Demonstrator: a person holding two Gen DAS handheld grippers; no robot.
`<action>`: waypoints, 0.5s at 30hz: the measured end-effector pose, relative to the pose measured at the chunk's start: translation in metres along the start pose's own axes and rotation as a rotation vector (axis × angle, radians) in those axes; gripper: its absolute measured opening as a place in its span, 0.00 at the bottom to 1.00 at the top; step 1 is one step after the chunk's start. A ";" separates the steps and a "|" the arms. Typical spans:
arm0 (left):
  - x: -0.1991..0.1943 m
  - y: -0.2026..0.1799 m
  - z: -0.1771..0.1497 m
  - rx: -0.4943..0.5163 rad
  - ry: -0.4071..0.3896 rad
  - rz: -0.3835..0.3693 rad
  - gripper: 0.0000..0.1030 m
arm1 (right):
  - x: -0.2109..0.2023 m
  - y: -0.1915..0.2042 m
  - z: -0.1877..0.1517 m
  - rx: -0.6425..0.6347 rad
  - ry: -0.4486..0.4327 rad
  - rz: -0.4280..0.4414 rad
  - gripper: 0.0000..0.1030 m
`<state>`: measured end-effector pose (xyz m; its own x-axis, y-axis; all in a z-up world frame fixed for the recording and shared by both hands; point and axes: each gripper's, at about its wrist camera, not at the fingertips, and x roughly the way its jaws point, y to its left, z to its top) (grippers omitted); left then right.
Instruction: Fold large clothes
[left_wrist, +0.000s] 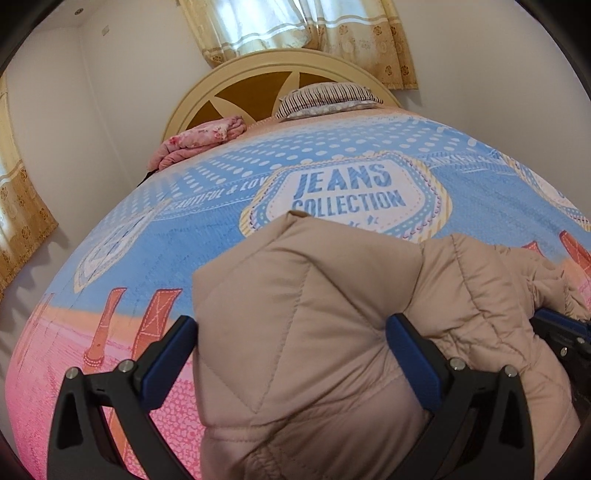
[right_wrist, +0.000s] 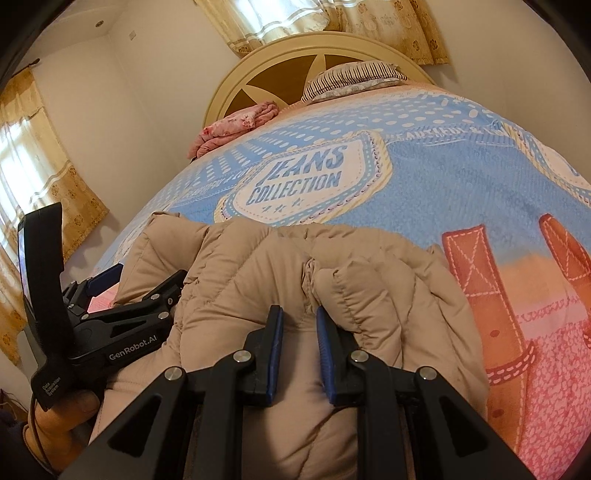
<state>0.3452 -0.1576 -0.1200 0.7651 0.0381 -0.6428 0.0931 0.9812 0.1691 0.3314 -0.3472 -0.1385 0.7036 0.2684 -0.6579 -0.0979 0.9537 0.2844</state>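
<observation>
A beige quilted puffer jacket (left_wrist: 314, 314) lies bunched at the near edge of the bed; it also shows in the right wrist view (right_wrist: 258, 266). My left gripper (left_wrist: 291, 332) is open wide, its blue pads (left_wrist: 170, 350) either side of a raised fold of the jacket. In the right wrist view the left gripper (right_wrist: 140, 288) sits at the jacket's left side. My right gripper (right_wrist: 299, 332) has its jaws close together, pinching a ridge of the jacket fabric between the blue pads (right_wrist: 275, 343). The right gripper's tip (left_wrist: 557, 328) shows at the jacket's right side.
The bed is covered by a blue and pink "JEANS COLLECTION" bedspread (left_wrist: 480, 192). A folded pink floral cloth (left_wrist: 199, 142) and a striped pillow (left_wrist: 325, 98) lie by the cream headboard (left_wrist: 207, 88). Curtains (left_wrist: 295, 26) hang behind; walls stand on both sides.
</observation>
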 end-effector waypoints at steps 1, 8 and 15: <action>0.001 0.000 0.000 -0.001 0.001 -0.002 1.00 | 0.000 -0.001 0.000 0.006 0.000 0.004 0.19; 0.006 -0.001 -0.002 -0.007 0.010 -0.014 1.00 | 0.006 -0.003 -0.001 0.012 0.014 -0.002 0.18; 0.010 -0.002 -0.002 -0.013 0.020 -0.021 1.00 | 0.010 -0.004 -0.001 0.011 0.028 -0.009 0.18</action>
<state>0.3517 -0.1587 -0.1283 0.7501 0.0208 -0.6610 0.1010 0.9842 0.1456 0.3385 -0.3481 -0.1468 0.6848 0.2637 -0.6793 -0.0836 0.9545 0.2862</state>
